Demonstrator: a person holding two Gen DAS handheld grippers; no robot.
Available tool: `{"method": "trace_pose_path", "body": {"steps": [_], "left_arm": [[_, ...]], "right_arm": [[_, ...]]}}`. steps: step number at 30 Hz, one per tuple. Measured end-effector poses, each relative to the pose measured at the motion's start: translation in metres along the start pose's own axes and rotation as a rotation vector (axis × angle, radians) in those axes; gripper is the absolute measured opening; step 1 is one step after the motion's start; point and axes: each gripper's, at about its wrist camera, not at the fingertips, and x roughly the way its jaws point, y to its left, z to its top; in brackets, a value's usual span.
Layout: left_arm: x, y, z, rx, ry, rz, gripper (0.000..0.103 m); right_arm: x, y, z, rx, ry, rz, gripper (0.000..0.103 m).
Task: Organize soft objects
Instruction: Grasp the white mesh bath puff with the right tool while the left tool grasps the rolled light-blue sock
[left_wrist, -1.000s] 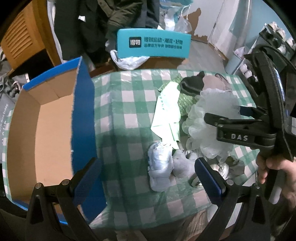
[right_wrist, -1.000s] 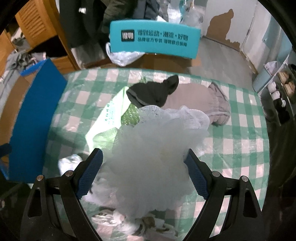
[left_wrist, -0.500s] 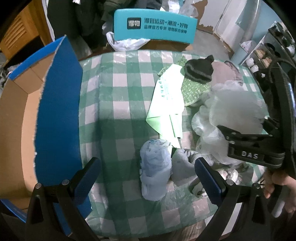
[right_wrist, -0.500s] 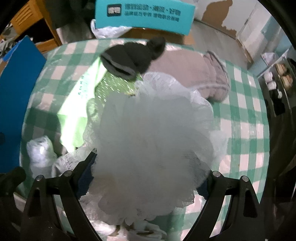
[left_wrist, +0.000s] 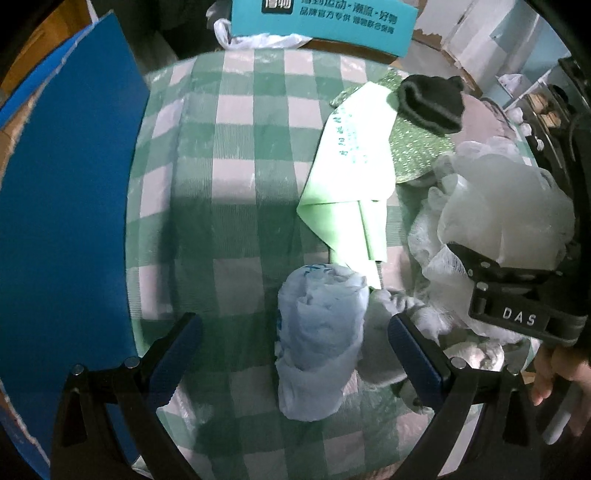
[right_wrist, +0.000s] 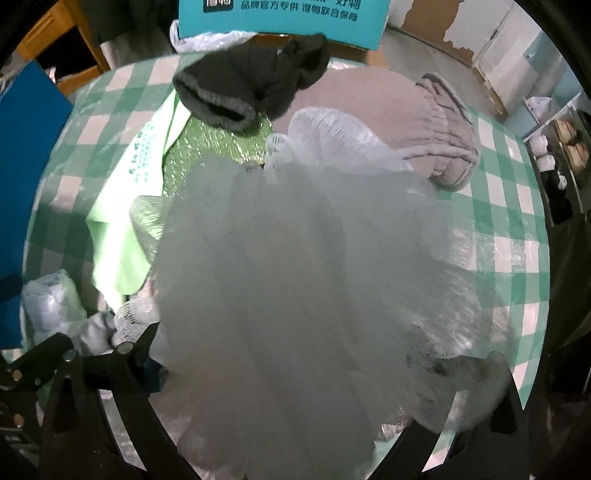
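White mesh pouf (right_wrist: 295, 277) is gripped in right gripper (right_wrist: 295, 369). Left gripper (left_wrist: 295, 354), jaws open, straddles bagged bundle (left_wrist: 317, 339). Next judged: transfer to blue box (left_wrist: 66, 221) at 9 o'clock.

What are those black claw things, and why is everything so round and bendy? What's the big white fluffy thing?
A person holds a grabber tool in each hand. Each tool carries a wide camera, which bends the picture round. One picture looks along the left gripper, whose blue-tipped fingers stand open above a pale blue plastic bundle. The other looks from the right gripper, which is squeezing the white mesh bath pouf; it fills that view. On the green checked tablecloth also lie a dark knitted hat and a light green bag. A blue cardboard box waits on the left.
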Motion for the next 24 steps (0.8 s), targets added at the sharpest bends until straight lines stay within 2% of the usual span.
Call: {"method": "trace_pose_path", "body": {"steps": [3, 7, 9, 10, 12, 14, 24], "left_arm": [[0.005, 0.004, 0.003, -0.013, 0.005, -0.006, 0.093], [0.006, 0.003, 0.007, 0.017, -0.006, 0.005, 0.083], [0.005, 0.001, 0.008, 0.038, -0.013, 0.014, 0.069], [0.005, 0.0, 0.009, 0.047, -0.017, 0.021, 0.066], [0.006, 0.0, 0.011, 0.066, -0.023, 0.028, 0.051], [0.006, 0.0, 0.013, 0.072, -0.024, 0.035, 0.044], [-0.011, 0.017, 0.022, 0.044, -0.063, 0.022, 0.04]], "right_arm": [[0.008, 0.002, -0.001, -0.022, 0.01, -0.018, 0.095], [0.016, 0.004, -0.004, -0.067, 0.017, -0.041, 0.094], [0.016, 0.004, -0.004, -0.078, 0.008, -0.041, 0.089], [0.015, 0.003, -0.003, -0.074, -0.003, -0.041, 0.082], [0.012, 0.0, -0.006, -0.064, -0.021, -0.039, 0.073], [0.008, -0.003, -0.005, -0.059, -0.036, -0.038, 0.067], [-0.027, -0.02, -0.008, 0.022, -0.131, 0.018, 0.064]]}}
